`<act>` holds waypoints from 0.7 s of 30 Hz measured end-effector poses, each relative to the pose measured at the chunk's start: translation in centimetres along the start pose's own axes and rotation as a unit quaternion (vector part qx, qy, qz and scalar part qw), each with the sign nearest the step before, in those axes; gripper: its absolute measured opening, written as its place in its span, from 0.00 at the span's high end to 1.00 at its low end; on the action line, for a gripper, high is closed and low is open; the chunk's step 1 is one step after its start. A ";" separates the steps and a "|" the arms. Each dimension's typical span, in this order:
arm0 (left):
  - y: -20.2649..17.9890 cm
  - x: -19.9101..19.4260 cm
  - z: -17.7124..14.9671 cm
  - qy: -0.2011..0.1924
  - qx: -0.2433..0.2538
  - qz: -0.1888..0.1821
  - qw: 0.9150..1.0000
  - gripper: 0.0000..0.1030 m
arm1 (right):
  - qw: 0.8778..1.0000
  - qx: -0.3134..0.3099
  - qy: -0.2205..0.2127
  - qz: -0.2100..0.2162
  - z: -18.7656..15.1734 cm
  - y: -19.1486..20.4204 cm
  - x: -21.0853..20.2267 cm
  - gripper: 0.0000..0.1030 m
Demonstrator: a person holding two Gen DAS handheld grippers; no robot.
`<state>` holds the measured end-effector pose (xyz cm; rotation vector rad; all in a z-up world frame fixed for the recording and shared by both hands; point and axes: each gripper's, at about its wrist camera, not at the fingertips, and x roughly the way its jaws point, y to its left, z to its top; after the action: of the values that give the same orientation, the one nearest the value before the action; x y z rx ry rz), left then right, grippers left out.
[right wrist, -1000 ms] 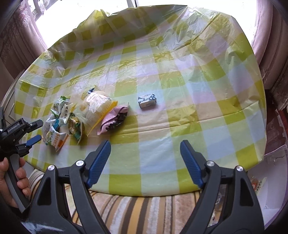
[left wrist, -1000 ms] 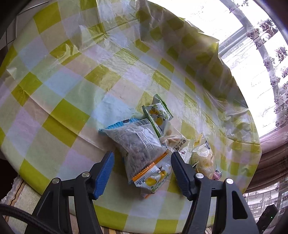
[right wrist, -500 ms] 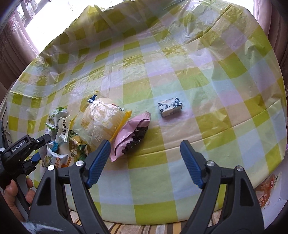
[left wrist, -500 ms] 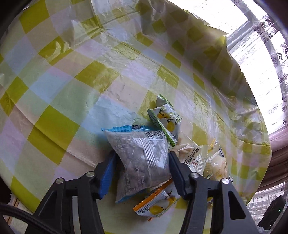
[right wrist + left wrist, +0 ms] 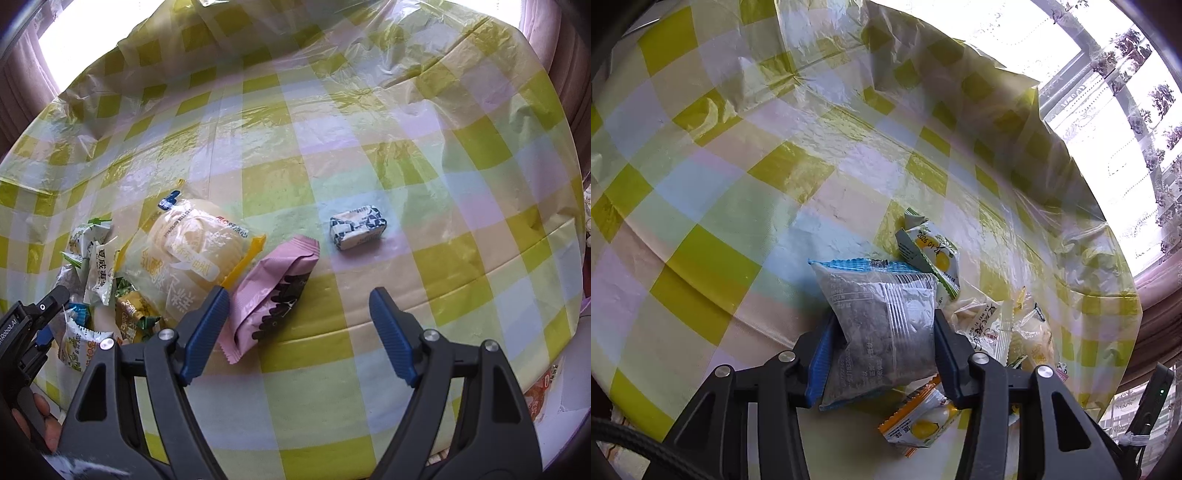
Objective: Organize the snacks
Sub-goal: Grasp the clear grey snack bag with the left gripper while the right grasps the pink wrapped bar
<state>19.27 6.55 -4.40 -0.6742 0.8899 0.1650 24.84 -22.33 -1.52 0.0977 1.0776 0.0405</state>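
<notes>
Yellow-green, white and pale lilac checks cover the tablecloth [image 5: 713, 206], a plastic sheet that wrinkles and rises in folds toward the bright window [image 5: 1115, 122] behind it. In the left wrist view the left gripper [image 5: 882, 343] has just been closing its jaws, and both pads now press on the sides of a grey snack packet [image 5: 882, 325] with a blue crimped top edge and a barcode; the packet stands between them, its top end leaning away from the camera. Just beyond it lie two small green-and-white lemon sachets [image 5: 931, 254], one partly over the other. To the right of the packet a clear wrapper with red characters [image 5: 982, 325] lies against a pale yellow bun pack [image 5: 1034, 339], and an orange-and-white lemon sachet [image 5: 919, 421] lies on the cloth just under the right-hand finger.

From the right wrist view the same heap sits at the near left part of the table. The right gripper [image 5: 299, 328] hovers with its blue-padded fingers spread wide and nothing pinched. A pink snack packet [image 5: 273, 291] lies on the cloth between them, close beside the left-hand pad; whether that pad touches it cannot be told. A large round bun in a clear yellow-edged wrapper [image 5: 192, 251] lies against the pink packet's left side. Apart from the heap, farther to the right, a small blue-and-white patterned block [image 5: 356, 227] lies alone on the cloth. At the lower left edge, a hand [image 5: 40, 417] holds the black handle of the other gripper.
</notes>
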 end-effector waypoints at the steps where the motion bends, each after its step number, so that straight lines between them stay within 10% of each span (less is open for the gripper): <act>1: 0.0 0.0 0.0 -0.001 0.001 0.000 1.000 0.51 | 1.000 0.002 0.004 -0.001 0.1 0.1 0.3 0.23; 13: 0.1 -1.0 -0.3 -0.023 0.007 -0.010 1.000 0.55 | 1.000 0.019 0.001 -0.004 0.0 -0.7 0.9 0.76; 21: 0.3 -1.7 -0.3 -0.038 0.009 -0.009 0.999 0.56 | 1.000 0.002 -0.002 0.015 -0.4 -0.2 0.3 0.80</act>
<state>17.90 6.83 -3.38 -0.6545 0.8112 0.1662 24.60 -22.48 -2.04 0.1171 1.0720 0.0650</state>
